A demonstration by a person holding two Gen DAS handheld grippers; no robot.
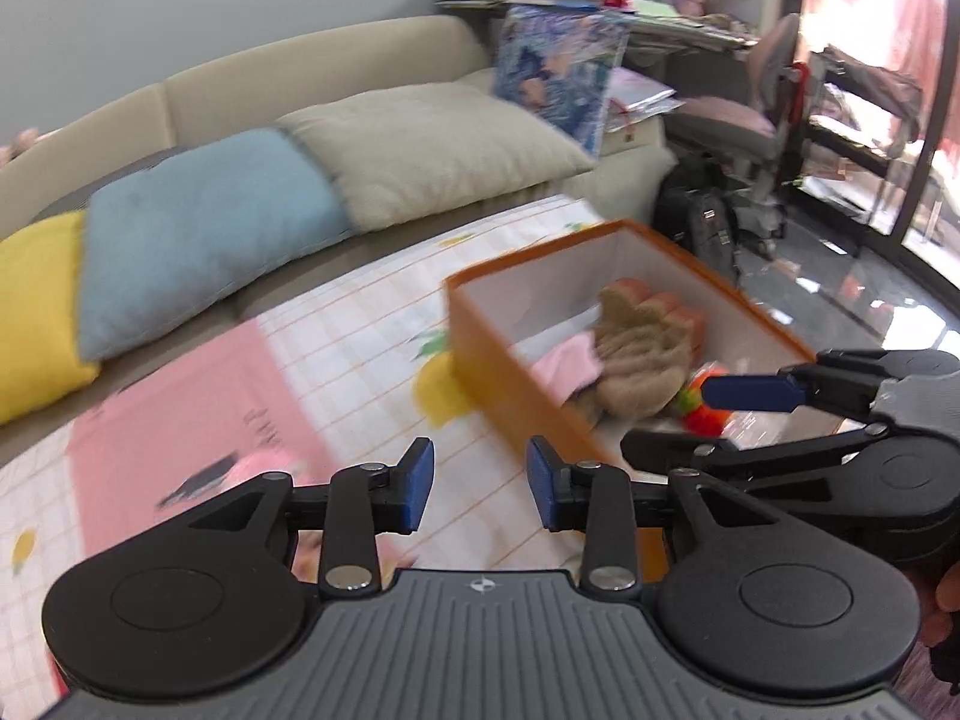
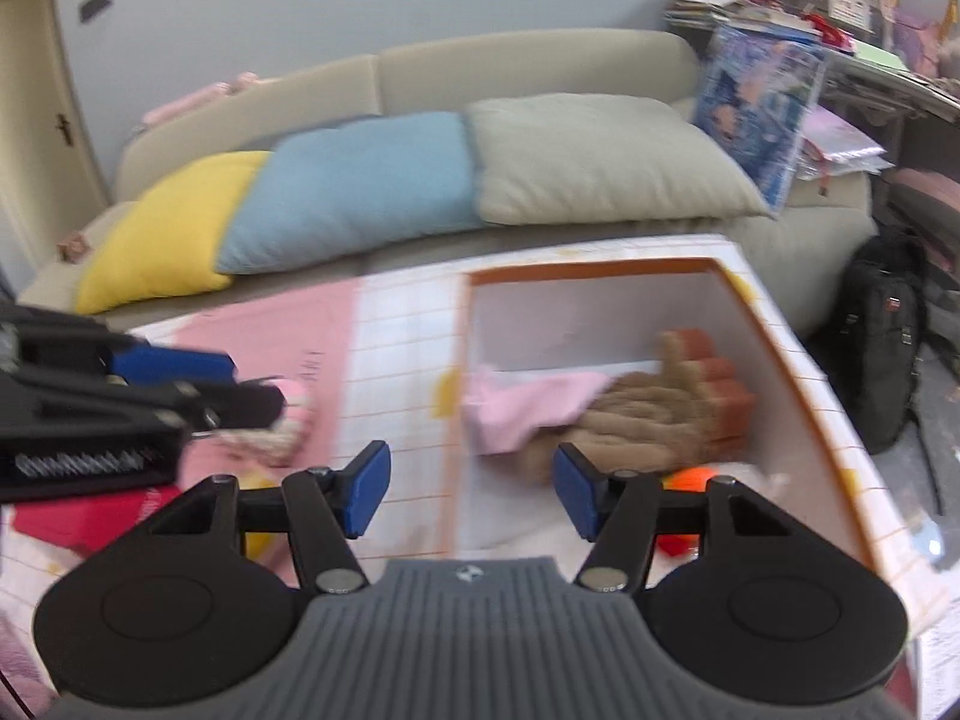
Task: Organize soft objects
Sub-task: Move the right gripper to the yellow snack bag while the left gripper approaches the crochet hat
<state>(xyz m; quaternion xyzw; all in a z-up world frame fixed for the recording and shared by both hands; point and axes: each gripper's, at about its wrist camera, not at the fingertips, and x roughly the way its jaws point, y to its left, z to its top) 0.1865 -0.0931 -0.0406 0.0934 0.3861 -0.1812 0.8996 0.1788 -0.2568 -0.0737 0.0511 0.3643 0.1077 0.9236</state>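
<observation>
Soft things lie heaped inside an open orange cardboard box with white inner walls [image 2: 600, 312], which sits on a pink-and-white checked play mat [image 2: 396, 336]. In it are a tan, hand-shaped plush glove with reddish fingertips [image 2: 666, 408], a pale pink cloth [image 2: 528, 402] draped against the glove's left side, and a bright orange-and-red soft toy [image 1: 699, 405] at the near end.

The right gripper [image 2: 471, 495] hangs over the box's near left wall with its blue pads wide apart and nothing between them; the pink cloth and the glove lie just beyond the fingertips, the orange toy behind the right finger.

The left gripper [image 1: 480, 492] is also spread and empty, over the mat just left of the box. In the right wrist view a blurred pink-and-white fuzzy plush [image 2: 288, 420] lies on the mat beside its fingers [image 2: 174, 363].

A beige sofa [image 2: 528, 66] behind carries yellow, blue and grey cushions.
</observation>
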